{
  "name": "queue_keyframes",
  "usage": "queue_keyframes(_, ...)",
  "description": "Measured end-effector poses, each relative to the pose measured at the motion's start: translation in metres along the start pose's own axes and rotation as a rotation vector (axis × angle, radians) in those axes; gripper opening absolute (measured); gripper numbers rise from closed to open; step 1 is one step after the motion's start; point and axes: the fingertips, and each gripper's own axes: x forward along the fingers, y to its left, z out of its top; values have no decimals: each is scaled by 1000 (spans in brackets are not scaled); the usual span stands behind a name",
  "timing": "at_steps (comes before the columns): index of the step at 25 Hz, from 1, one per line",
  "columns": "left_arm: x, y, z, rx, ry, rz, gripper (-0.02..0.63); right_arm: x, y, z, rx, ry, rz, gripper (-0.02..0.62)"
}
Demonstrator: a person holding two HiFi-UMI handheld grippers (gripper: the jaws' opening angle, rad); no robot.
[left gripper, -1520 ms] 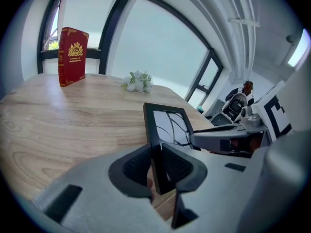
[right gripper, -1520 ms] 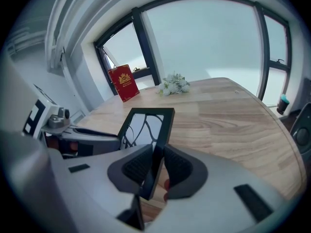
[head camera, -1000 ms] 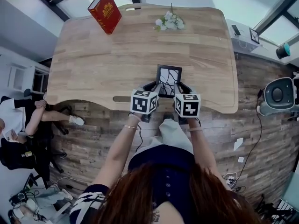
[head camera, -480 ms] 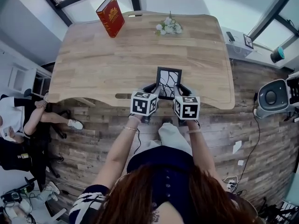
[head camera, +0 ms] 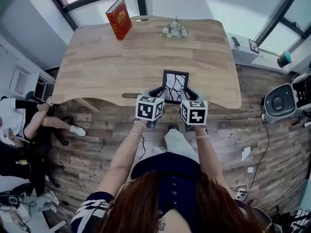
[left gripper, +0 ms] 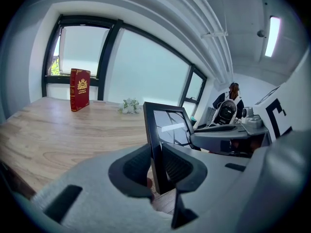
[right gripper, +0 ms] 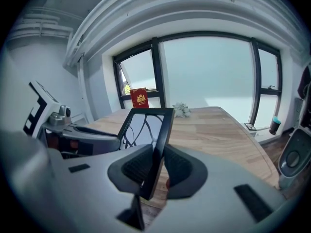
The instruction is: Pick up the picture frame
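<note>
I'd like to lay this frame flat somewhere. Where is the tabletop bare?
Most of the table is bare: the left half in front of the red book, the middle between the flowers and the picture frame, and the right side. It is crowded only at the near edge, where the left gripper and right gripper clamp the frame.

Navy top point(head camera: 171, 188), grey left gripper point(head camera: 157, 90)

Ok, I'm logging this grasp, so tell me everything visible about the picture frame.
The picture frame is small, black and glossy, its glazed front showing dark branching lines on white. It is upright, portrait, near the table's front edge. The left claw clamps its left side, the right claw its right side.
</note>
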Motion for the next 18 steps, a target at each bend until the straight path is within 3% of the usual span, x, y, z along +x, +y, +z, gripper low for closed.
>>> queue_keyframes(18, -79, -32, 18, 73, -109, -10, 86, -76, 40, 20, -29, -123, -28, 80)
